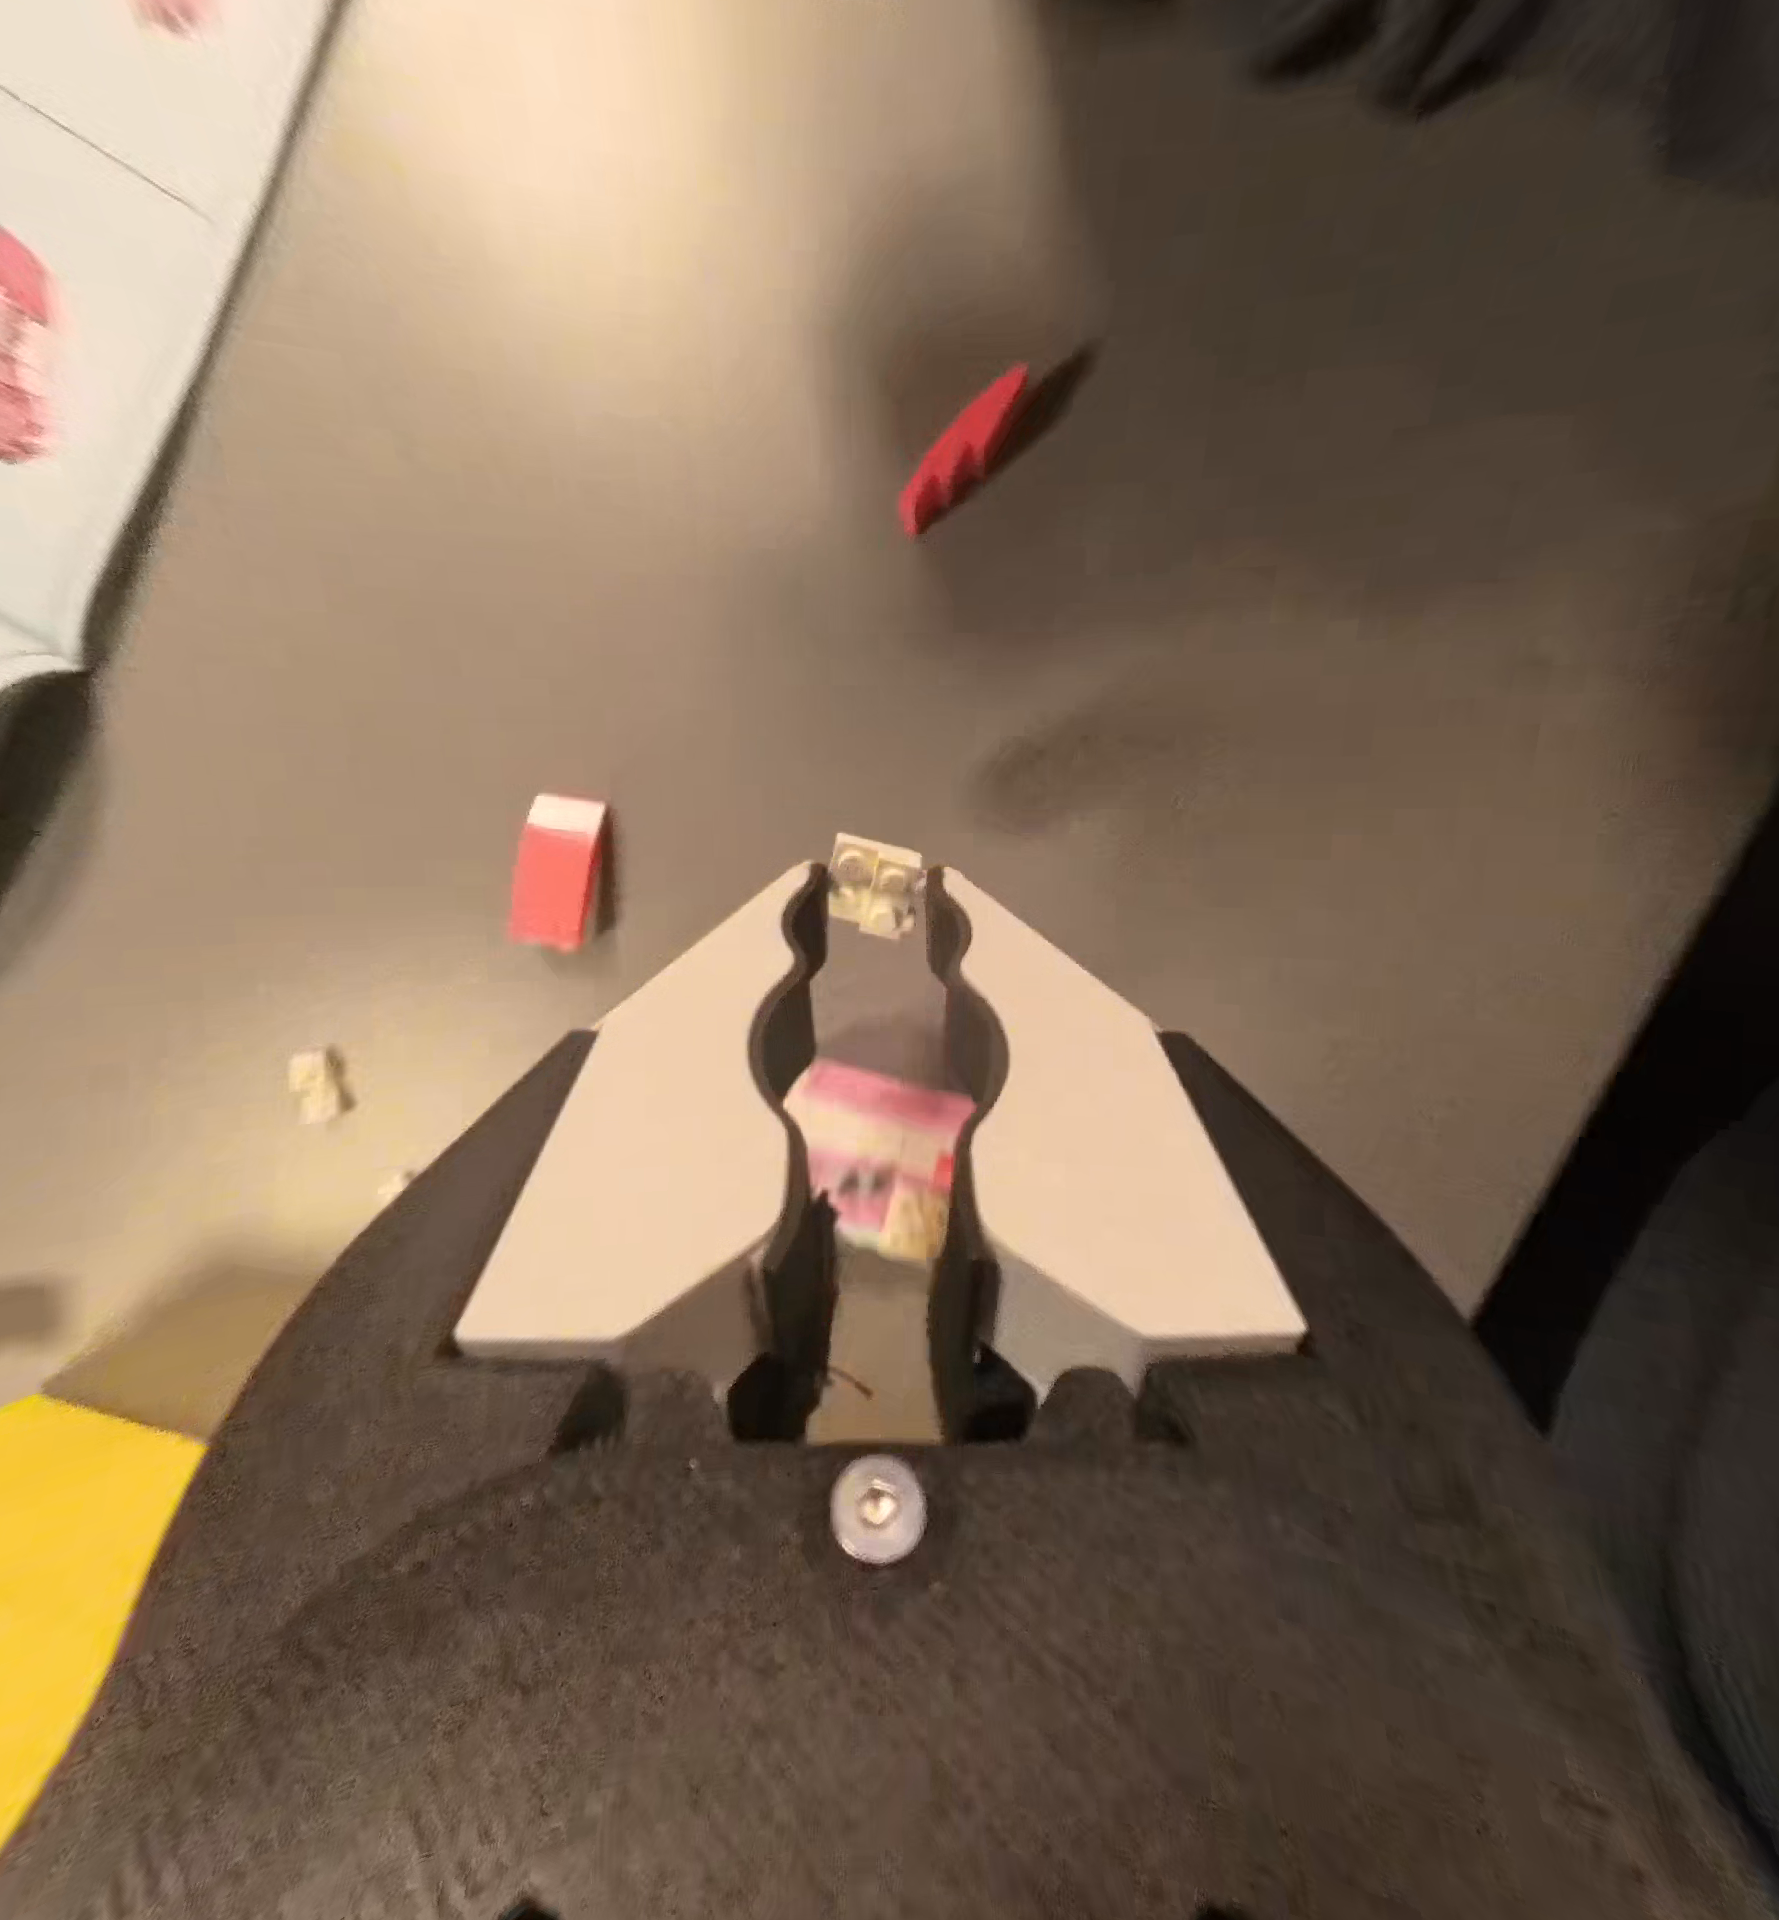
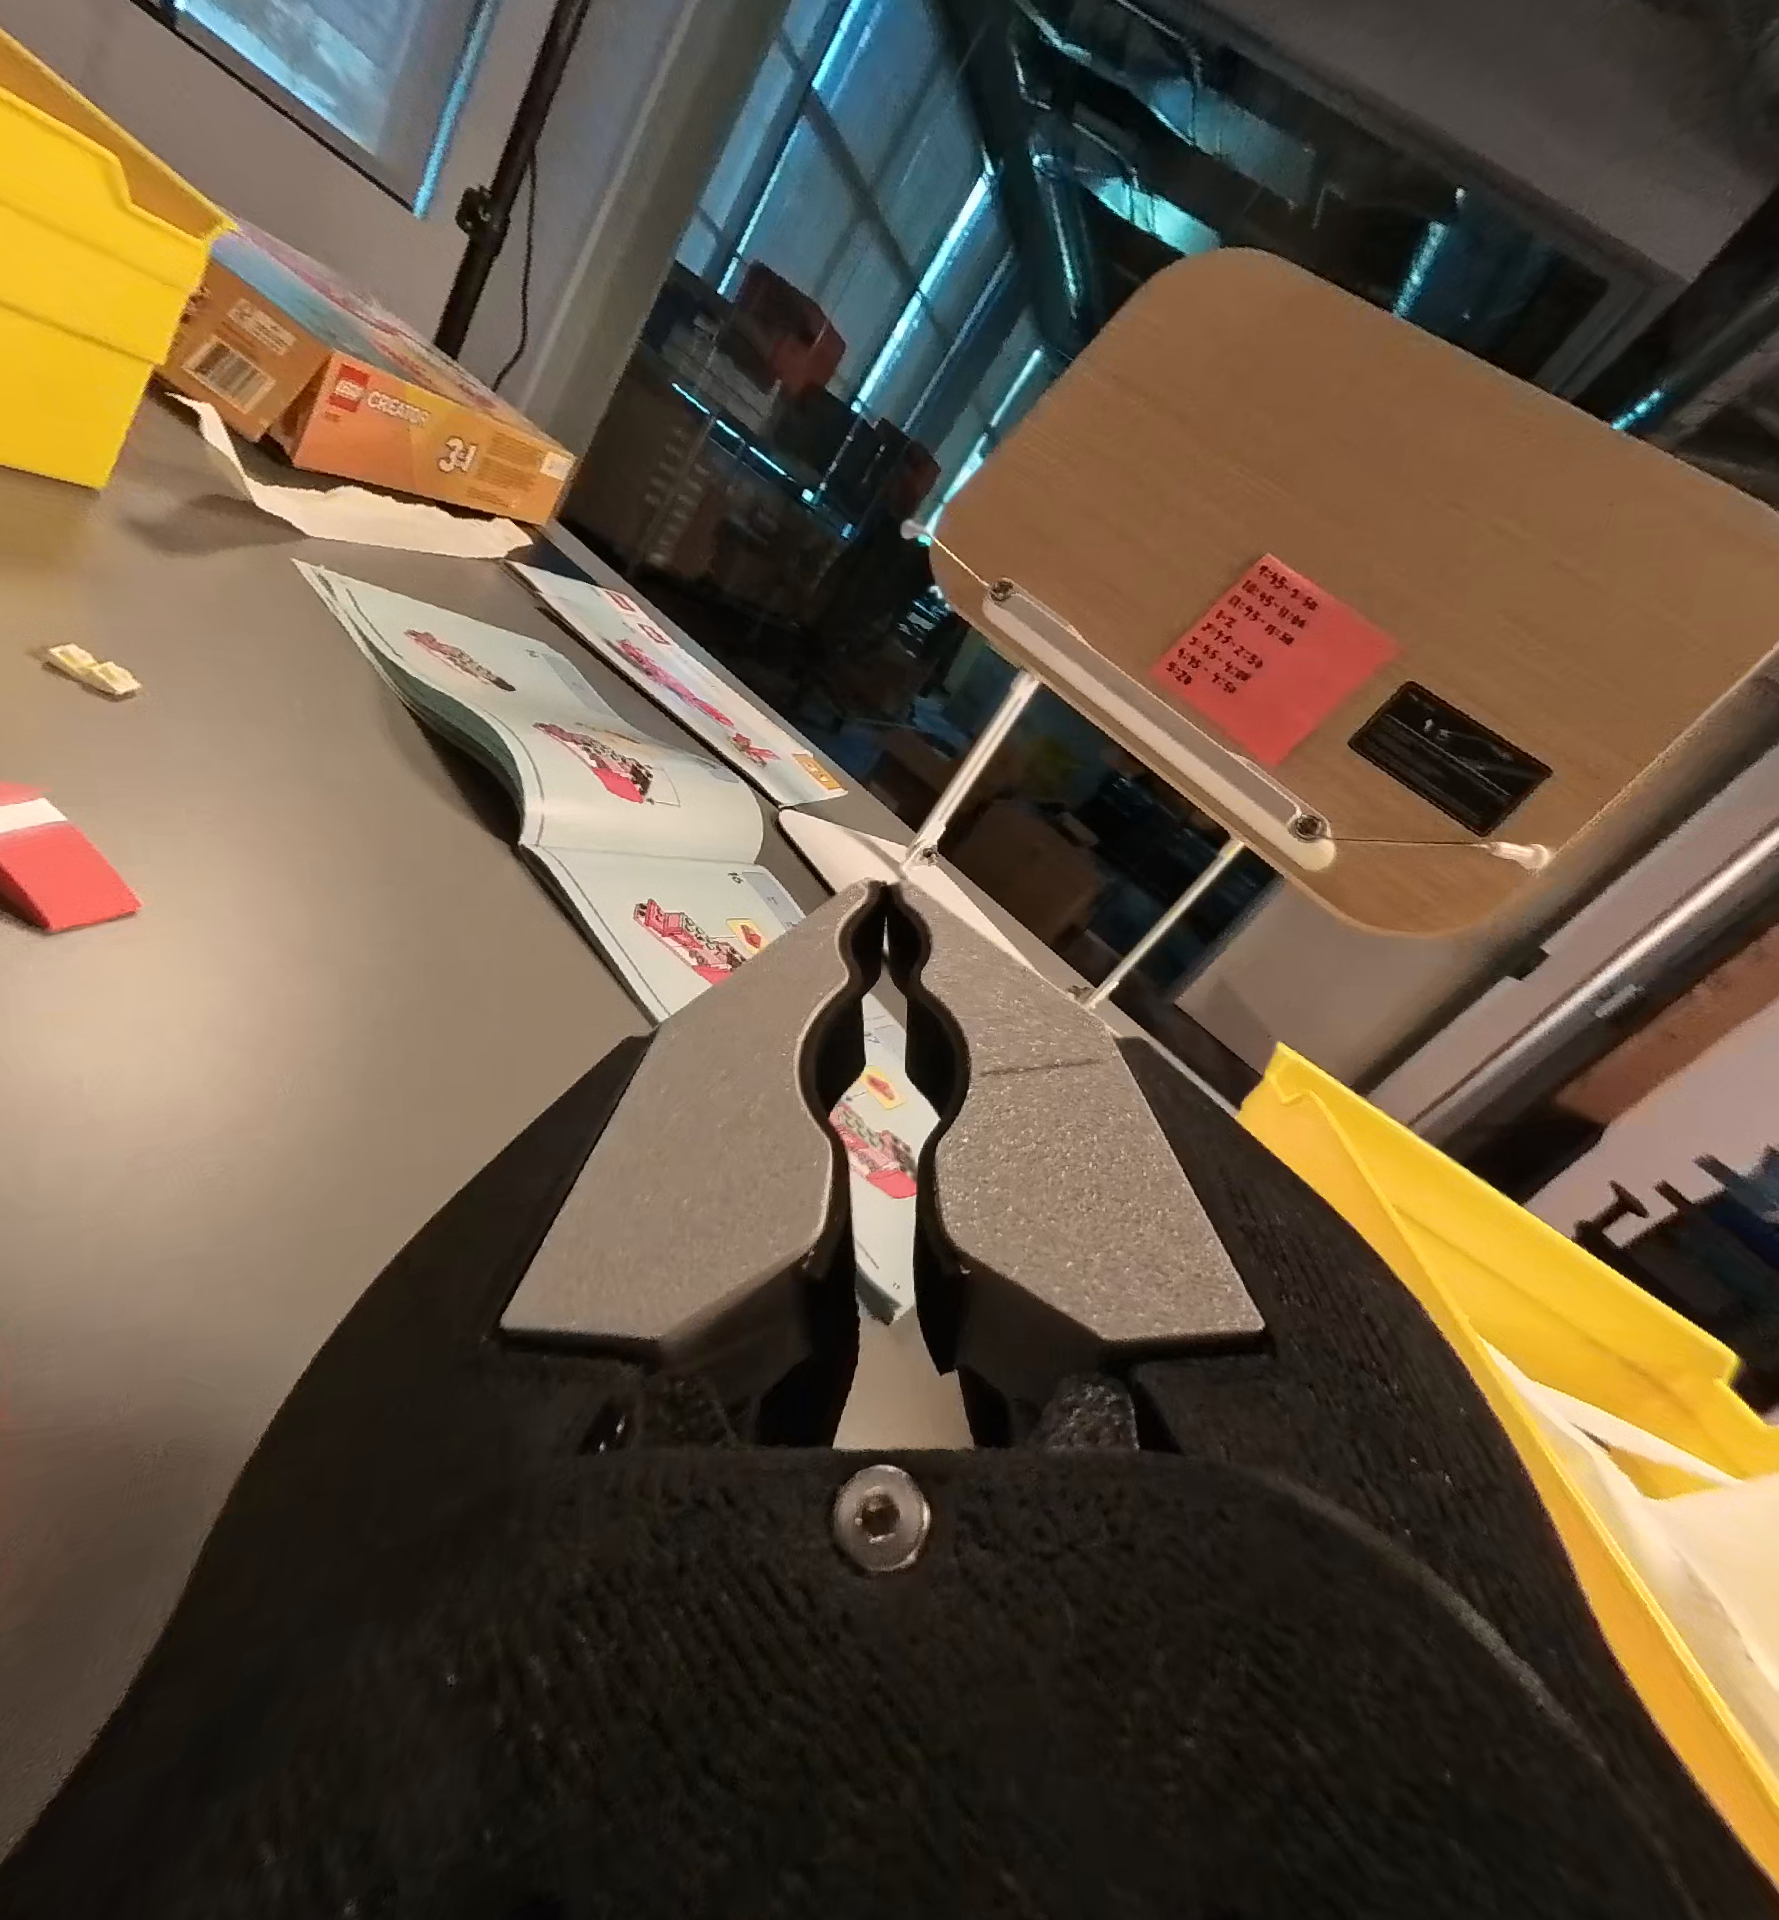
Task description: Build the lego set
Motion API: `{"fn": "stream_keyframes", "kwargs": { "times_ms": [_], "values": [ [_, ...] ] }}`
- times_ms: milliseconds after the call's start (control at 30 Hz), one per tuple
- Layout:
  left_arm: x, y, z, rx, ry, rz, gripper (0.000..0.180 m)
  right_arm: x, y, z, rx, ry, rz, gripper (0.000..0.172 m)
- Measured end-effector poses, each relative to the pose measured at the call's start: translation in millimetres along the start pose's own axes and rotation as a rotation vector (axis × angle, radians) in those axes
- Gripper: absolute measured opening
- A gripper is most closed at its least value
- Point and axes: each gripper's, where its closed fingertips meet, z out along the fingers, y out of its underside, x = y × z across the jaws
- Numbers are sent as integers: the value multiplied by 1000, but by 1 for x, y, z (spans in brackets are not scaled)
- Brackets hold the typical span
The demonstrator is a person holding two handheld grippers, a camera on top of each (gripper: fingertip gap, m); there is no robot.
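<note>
My left gripper (image 1: 877,883) is shut on a small cream studded brick (image 1: 877,891), pinched between its fingertips above the dark table (image 1: 552,520). Below the jaws a small pink and white brick assembly (image 1: 880,1174) lies on the table. A red curved brick with a white stripe (image 1: 558,873) lies to the left, and a red stepped piece (image 1: 968,447) farther ahead. My right gripper (image 2: 885,896) is shut with nothing between its pads, low over the table beside an open instruction booklet (image 2: 604,769). The red curved brick (image 2: 33,852) also shows at the left of the right wrist view.
Another small cream piece (image 1: 319,1086) lies to the left; one also shows in the right wrist view (image 2: 90,667). Yellow bins stand at the left (image 2: 33,260) and right (image 2: 1539,1299). An orange box (image 2: 365,405) and a wooden chair back (image 2: 1384,582) lie beyond. Between my left fingertips and the red stepped piece (image 1: 968,447) there is roughly 8 cm.
</note>
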Motion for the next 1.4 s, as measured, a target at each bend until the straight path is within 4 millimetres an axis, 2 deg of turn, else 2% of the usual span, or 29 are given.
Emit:
{"fn": "stream_keyframes", "kwargs": {
  "times_ms": [100, 167, 233, 300, 400, 467, 567, 667, 767, 900, 1100, 1167, 1233, 1300, 1400],
  "values": [
    [3, -6, 35, -73, 59, -75, 18, 0, 3, -3, 8, -31, -5, 0],
    [-2, -19, 39, -29, 58, -122, 17, 2, 4, -5, 15, -41, 9, 0],
    [-9, -19, 42, -48, 21, -142, 18, 4, 5, -5, 19, -43, 28, 0],
    [-9, -24, 45, -29, 33, -153, 20, 4, 5, -5, 19, -44, 41, 0],
    [-3, -33, 46, 30, 99, -183, 47, 6, 4, -5, 23, -36, 44, 0],
    [-9, -33, 44, 64, 87, -201, 66, 10, 5, -6, 25, -23, 64, 0],
    [-33, -35, 29, 211, -20, -200, 75, 18, 6, -7, 27, 4, 108, 0],
    [-55, -42, 4, 457, -131, -177, 77, 24, 8, -8, 28, 23, 145, 0],
    [-59, -40, -17, 659, -153, -173, 73, 24, 9, -7, 24, 19, 163, 0],
    [-73, -30, -34, 776, -231, -207, 74, 20, 10, -5, 14, 6, 144, 0],
    [-90, -27, -61, 915, -364, -195, 64, 14, 9, -6, 2, -50, 210, 0],
    [-90, -26, -61, 912, -364, -190, 63, 3, 7, -7, -3, -136, 225, 0],
    [-88, -28, -61, 910, -367, -181, 63, -37, 0, -15, -26, -415, 253, 0],
    [-84, -30, -64, 908, -385, -153, 62, -76, -12, -34, -58, -689, 271, 8],
    [-84, -30, -63, 874, -466, -89, 59, -94, -26, -48, -18, -783, 195, 8]
  ]
}}
